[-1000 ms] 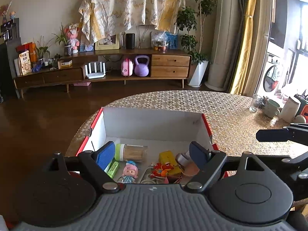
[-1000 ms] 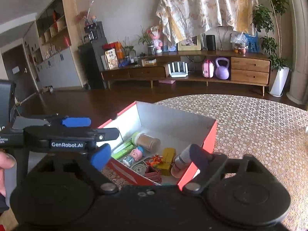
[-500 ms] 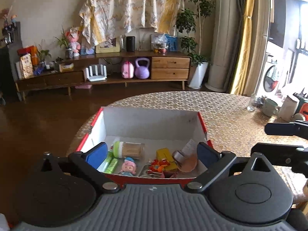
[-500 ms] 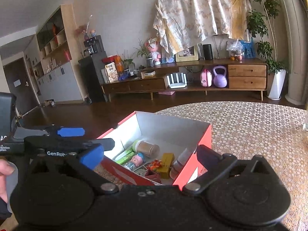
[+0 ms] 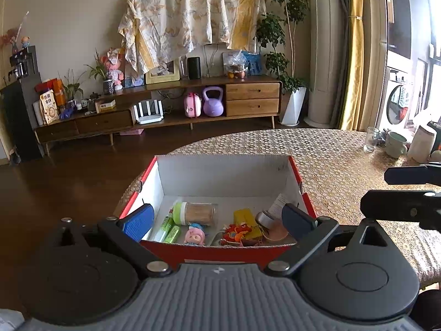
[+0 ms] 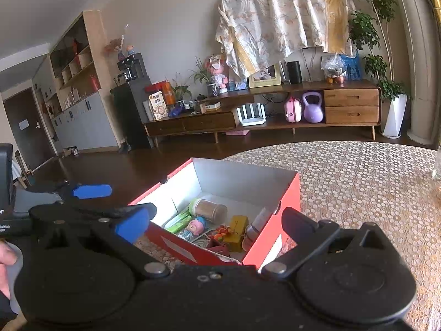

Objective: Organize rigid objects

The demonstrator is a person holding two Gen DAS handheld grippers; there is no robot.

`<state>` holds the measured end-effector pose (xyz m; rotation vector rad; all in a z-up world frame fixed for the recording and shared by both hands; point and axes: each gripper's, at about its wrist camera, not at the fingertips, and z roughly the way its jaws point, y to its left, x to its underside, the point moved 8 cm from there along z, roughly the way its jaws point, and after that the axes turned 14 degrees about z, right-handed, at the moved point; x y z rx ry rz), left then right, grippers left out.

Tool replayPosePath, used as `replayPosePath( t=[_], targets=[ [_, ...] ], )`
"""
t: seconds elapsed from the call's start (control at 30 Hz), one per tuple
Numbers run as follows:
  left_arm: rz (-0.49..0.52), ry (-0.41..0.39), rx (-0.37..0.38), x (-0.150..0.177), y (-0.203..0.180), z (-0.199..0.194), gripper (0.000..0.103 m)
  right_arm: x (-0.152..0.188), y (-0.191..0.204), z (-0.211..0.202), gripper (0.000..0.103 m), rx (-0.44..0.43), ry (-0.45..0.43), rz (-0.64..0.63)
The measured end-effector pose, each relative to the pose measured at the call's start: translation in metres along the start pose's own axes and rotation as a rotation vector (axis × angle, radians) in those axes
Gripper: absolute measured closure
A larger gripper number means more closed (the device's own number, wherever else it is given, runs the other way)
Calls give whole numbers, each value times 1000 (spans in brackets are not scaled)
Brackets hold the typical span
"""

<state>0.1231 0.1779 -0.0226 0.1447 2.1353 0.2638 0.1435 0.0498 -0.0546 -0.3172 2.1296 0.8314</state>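
Rigid objects lie clustered at the near end of a red shoebox on a patterned table, framed between the spread, empty jaws of the left gripper. The right gripper, likewise released and holding nothing, is held just outside the box's near corner. Nearest the jaws a small doll is seen, beside two green tubes; just beyond, a clear toothpick jar lies on its side. All are judged light and stiff. The jar's smooth round wall is thought likely to roll or slip, so a hold across its middle is favoured. The yellow block, flat-sided, is expected to be the easiest grip.
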Motion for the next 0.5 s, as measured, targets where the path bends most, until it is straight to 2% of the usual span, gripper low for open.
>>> replayPosePath(
  t=[0.5],
  targets=[
    [-40, 18, 6, 10, -3, -5, 3, 8, -4, -4, 0, 2, 18, 21]
  ],
)
